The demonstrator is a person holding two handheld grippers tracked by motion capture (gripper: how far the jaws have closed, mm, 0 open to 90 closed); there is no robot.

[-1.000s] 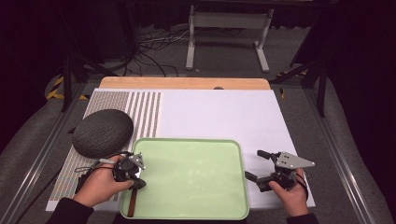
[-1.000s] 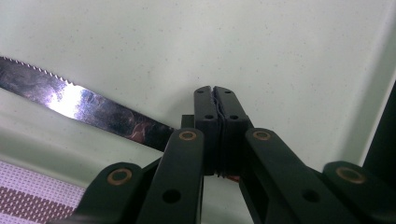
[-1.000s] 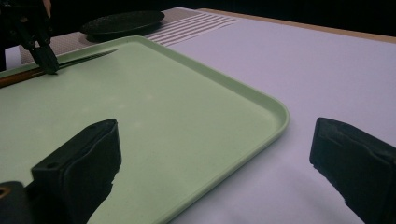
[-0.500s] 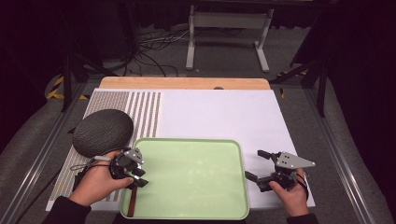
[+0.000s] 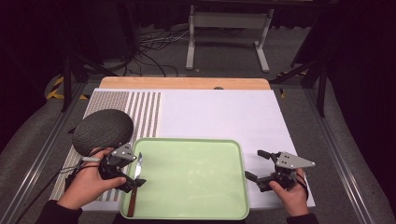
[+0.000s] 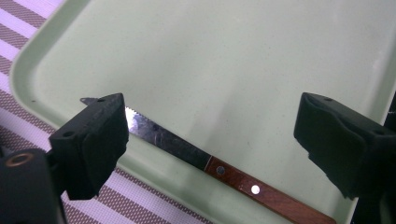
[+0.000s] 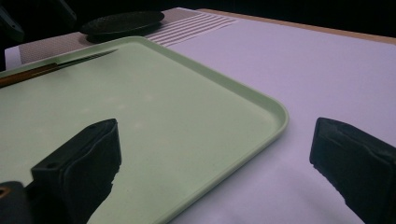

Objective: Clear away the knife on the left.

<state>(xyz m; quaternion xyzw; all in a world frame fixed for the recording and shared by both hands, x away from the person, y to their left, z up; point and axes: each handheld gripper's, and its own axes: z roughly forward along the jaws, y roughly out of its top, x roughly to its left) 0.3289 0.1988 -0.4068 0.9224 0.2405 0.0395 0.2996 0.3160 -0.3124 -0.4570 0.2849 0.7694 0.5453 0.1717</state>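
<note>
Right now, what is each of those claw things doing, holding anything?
Left gripper: open, holding nothing, poised over the knife in the tray.
Right gripper: open, holding nothing.

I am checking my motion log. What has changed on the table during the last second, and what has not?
The left gripper turned and rose slightly over the tray's left edge, open above the knife, which lies free. The right gripper, tray and dark plate stayed put.

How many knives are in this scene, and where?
1. A wooden-handled knife lies inside the green tray along its left edge, beneath the open left gripper. Nothing in these views could hide another.
</note>
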